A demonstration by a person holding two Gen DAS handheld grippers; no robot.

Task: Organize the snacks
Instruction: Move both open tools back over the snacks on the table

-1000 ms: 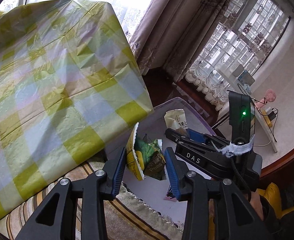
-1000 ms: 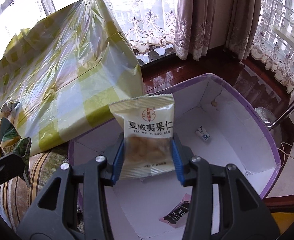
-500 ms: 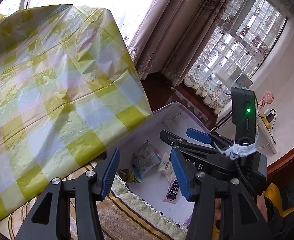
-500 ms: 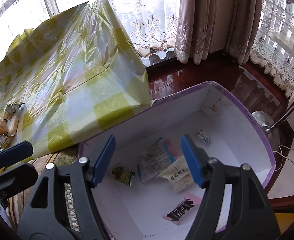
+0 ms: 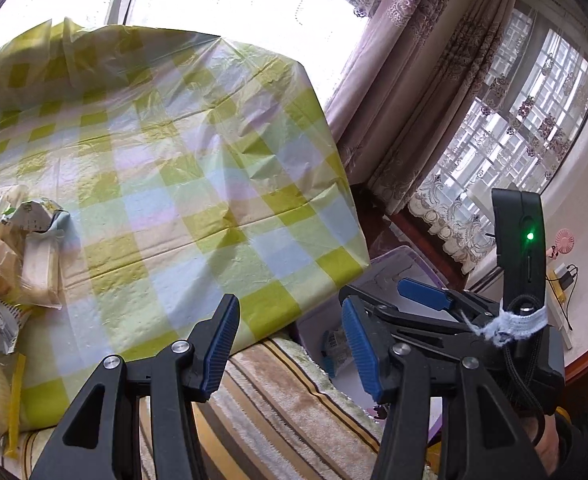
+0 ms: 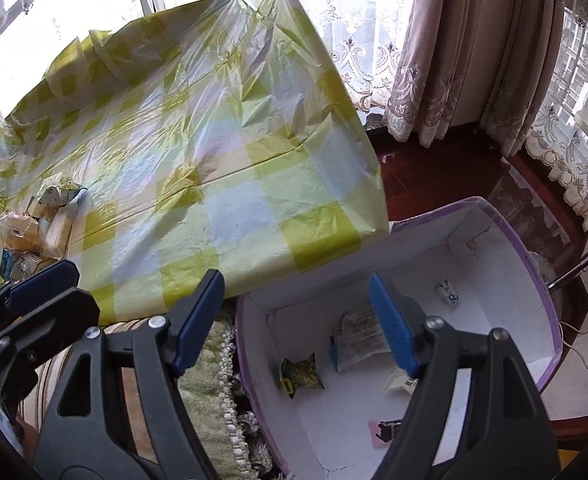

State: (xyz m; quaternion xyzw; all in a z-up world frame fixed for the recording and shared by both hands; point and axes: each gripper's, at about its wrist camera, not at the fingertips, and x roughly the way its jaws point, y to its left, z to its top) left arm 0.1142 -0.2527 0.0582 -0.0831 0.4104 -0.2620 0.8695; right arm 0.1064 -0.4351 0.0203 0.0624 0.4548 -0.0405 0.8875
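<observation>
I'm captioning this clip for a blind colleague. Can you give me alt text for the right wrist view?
The right gripper, jaws opening and empty, hangs over a purple-edged white box with several snack packets inside. Left of the box is a table under a yellow checked cloth, with more snacks at its left edge.

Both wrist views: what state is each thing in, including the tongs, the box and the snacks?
Left tongs: open, empty.
Right tongs: opening, nothing between them.
Purple box: open-topped, holding several packets.
Green packet: lying on the box floor.
Clear packet: lying in the box beside the green one.
Snack pile: on the checked cloth, not yet boxed.
</observation>
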